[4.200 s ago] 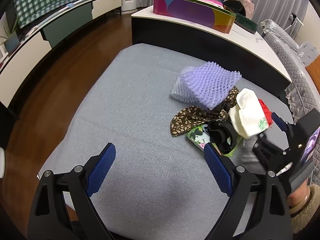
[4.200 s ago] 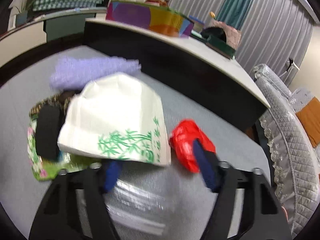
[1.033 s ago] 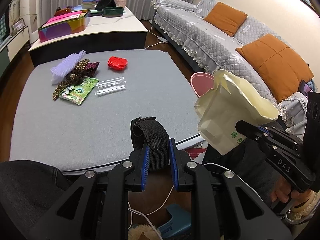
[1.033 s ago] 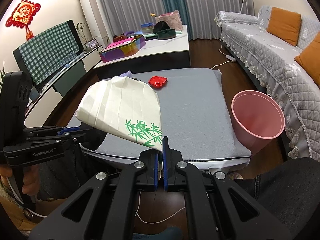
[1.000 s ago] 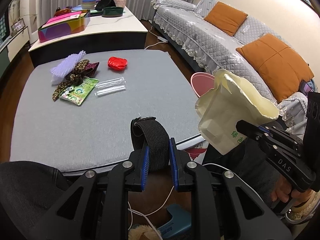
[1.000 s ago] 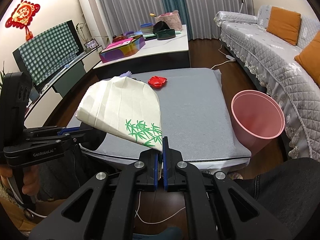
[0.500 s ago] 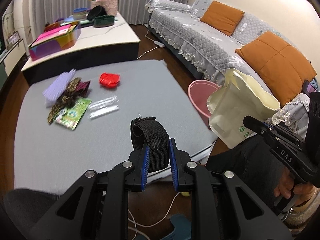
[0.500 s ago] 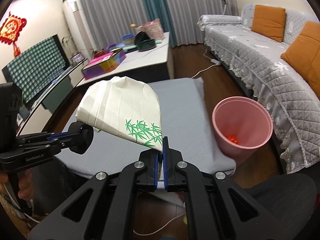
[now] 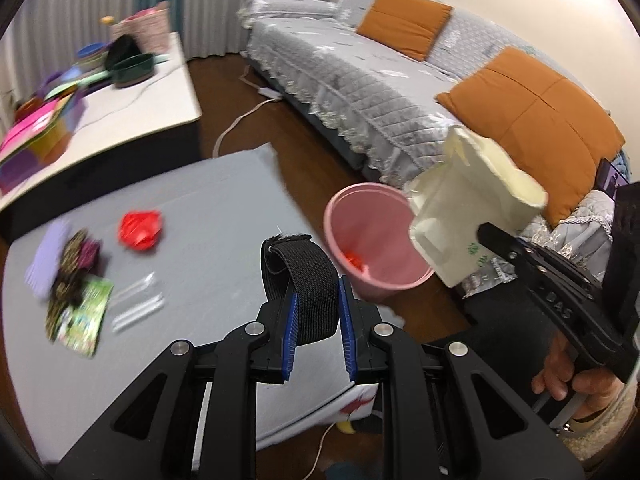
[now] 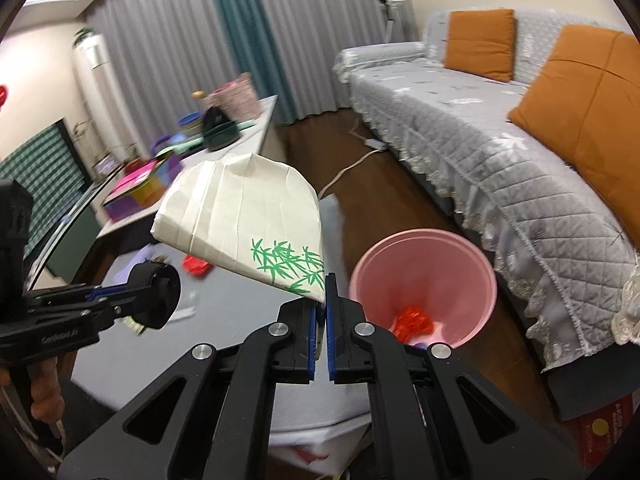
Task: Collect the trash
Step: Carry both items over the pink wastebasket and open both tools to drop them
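Note:
My left gripper [image 9: 318, 304] is shut on a black elastic strap loop [image 9: 298, 276], held over the near right corner of the grey table [image 9: 208, 216]. My right gripper [image 10: 322, 294] is shut on the corner of a white paper bag [image 10: 240, 216] printed with green bamboo. The bag [image 9: 460, 208] hangs just beside the rim of a pink bin [image 10: 424, 264] that stands on the floor next to the table. A red crumpled piece [image 10: 414, 322] lies inside the bin.
On the table lie a red wrapper [image 9: 140, 228], a green packet [image 9: 82, 320], clear plastic [image 9: 136, 304], a purple foam net [image 9: 48, 256] and patterned cloth [image 9: 76, 256]. A grey sofa [image 10: 500, 152] with orange cushions stands behind the bin. A low white cabinet [image 9: 132, 116] is at the back.
Both grippers have swung to the right, away from the table's middle and towards the pink bin, which now looks nearer and larger. Both grips are unchanged.

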`<state>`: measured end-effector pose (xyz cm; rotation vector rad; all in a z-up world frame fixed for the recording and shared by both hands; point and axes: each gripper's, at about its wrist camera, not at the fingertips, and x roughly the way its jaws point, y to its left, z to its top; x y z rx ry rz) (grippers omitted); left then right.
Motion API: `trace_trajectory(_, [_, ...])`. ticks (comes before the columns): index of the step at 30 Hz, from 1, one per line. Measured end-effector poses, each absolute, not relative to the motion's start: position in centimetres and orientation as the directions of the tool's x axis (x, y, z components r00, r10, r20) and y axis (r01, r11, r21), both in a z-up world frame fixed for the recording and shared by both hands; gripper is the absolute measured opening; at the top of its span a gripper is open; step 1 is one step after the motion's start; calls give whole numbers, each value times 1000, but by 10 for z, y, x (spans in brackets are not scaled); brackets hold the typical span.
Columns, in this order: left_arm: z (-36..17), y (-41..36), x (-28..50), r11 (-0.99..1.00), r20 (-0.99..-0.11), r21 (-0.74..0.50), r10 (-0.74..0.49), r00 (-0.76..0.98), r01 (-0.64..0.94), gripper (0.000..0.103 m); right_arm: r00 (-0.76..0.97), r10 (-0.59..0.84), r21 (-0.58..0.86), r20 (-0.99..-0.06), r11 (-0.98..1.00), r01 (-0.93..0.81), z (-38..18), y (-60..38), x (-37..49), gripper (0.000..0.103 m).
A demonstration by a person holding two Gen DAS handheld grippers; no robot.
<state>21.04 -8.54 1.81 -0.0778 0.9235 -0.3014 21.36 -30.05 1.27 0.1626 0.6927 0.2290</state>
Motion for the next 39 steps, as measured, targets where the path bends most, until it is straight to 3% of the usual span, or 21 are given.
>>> trace_trajectory(16, [-30, -212, 350, 889, -821, -204, -383, 424, 409, 19, 746, 89, 211, -660, 975, 70, -39, -370, 312, 4])
trace_trajectory(24, [-67, -243, 383, 881, -844, -217, -385, 374, 420, 19, 658, 104, 253, -746, 958, 136, -78, -397, 345, 4])
trace_trajectory(26, [-74, -246, 391, 887, -848, -224, -382, 367, 405, 28, 625, 123, 269, -771, 952, 145, -89, -400, 352, 7])
trace_trajectory(27, [-79, -246, 395, 892, -852, -226, -376, 364, 392, 50, 608, 133, 276, -782, 950, 148, -93, -401, 355, 9])
trace_trajectory(28, [-81, -246, 398, 900, -856, -217, -361, 369, 377, 79, 596, 134, 275, -791, 949, 152, -95, -401, 357, 16])
trace_trajectory(29, [-84, -245, 401, 914, -859, -199, -336, 387, 352, 86, 585, 118, 262, -802, 950, 168, -98, -402, 359, 26])
trace_trajectory(30, [-86, -241, 402, 928, -856, -182, -312, 412, 324, 87, 584, 76, 235, -808, 951, 201, -99, -404, 358, 50])
trace_trajectory(31, [-88, -239, 404, 933, -858, -179, -303, 414, 311, 87, 587, 57, 228, -807, 948, 222, -99, -407, 357, 66])
trace_trajectory(39, [-94, -206, 398, 955, -882, -172, -258, 395, 240, 87, 585, 94, 258, -805, 945, 203, -98, -404, 357, 81])
